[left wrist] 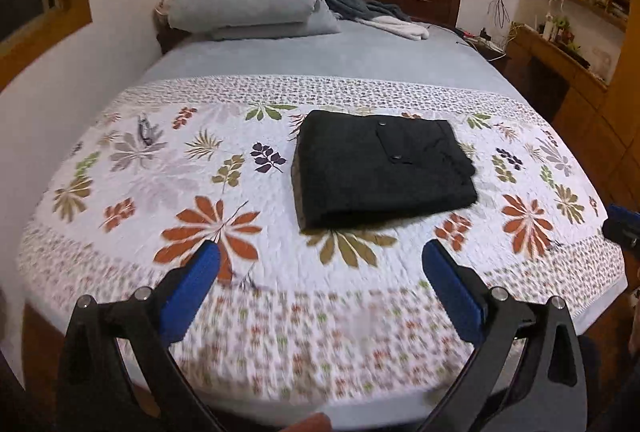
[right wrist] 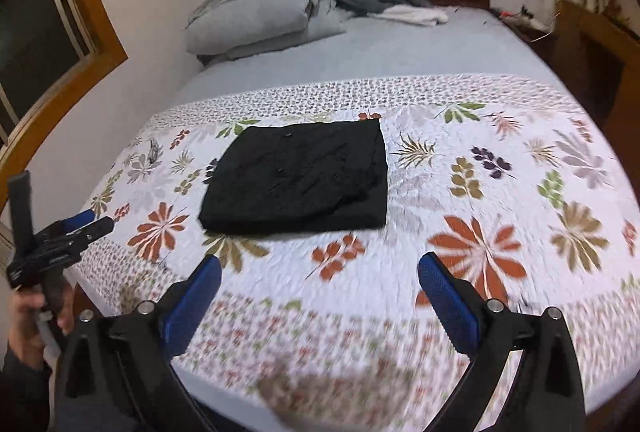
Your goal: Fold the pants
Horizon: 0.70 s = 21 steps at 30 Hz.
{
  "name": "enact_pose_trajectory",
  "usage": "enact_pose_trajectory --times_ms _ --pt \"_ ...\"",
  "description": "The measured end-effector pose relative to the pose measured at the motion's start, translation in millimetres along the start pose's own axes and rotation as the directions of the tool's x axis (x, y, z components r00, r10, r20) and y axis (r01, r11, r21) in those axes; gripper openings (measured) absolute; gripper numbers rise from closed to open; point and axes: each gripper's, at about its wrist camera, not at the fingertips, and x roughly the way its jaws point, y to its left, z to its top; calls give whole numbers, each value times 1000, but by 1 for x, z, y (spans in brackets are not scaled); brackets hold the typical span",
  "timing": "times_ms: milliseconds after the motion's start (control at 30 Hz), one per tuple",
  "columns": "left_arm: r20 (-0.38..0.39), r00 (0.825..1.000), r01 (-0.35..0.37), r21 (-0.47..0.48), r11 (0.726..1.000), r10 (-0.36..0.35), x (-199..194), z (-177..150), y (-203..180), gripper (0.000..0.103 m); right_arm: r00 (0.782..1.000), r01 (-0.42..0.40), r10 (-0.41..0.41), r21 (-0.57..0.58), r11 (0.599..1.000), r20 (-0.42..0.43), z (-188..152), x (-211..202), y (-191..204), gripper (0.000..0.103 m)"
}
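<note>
- Pants (left wrist: 382, 168) in the left wrist view lie folded into a flat dark rectangle on the flowered quilt (left wrist: 160, 160) of the bed, a little right of centre and well beyond the fingertips.
- Left gripper (left wrist: 320, 260) is released, jaws spread wide with nothing between them, over the near edge of the quilt.
- Folding looks finished; the sensible move is to draw away without dragging cloth and check that the edges stay square.
- Pants (right wrist: 300, 178) in the right wrist view sit left of centre on the same quilt, their near edge fairly straight, the surface showing slight creases.
- Right gripper (right wrist: 319, 264) is likewise released and empty, clear of the fabric.
- Left gripper (right wrist: 76, 228), held in a hand (right wrist: 32, 316), shows at the left edge, apart from the pants.
- A loose corner would need a light pinch only.
</note>
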Motion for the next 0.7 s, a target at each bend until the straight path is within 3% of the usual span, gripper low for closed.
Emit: enact_pose_trajectory --times_ms 67,167,300,433,700 --pt "28 999 -44 -6 999 44 -29 -10 -7 100 1000 23 -23 -20 1000 7 -14 -22 21 100" --pt "42 999 -20 -75 997 23 -64 -23 -8 100 998 51 -50 -16 999 32 -27 -50 41 100" --pt "42 997 -60 -114 992 65 -100 -32 -10 100 994 107 -106 -23 994 41 -39 -80 61 100" --pt "28 998 -50 -132 990 54 -125 -39 -12 100 994 96 -97 17 995 51 -46 -107 71 100" --pt "14 999 -41 -100 994 42 -158 -46 -21 100 986 158 -153 -73 985 70 -48 -135 95 100"
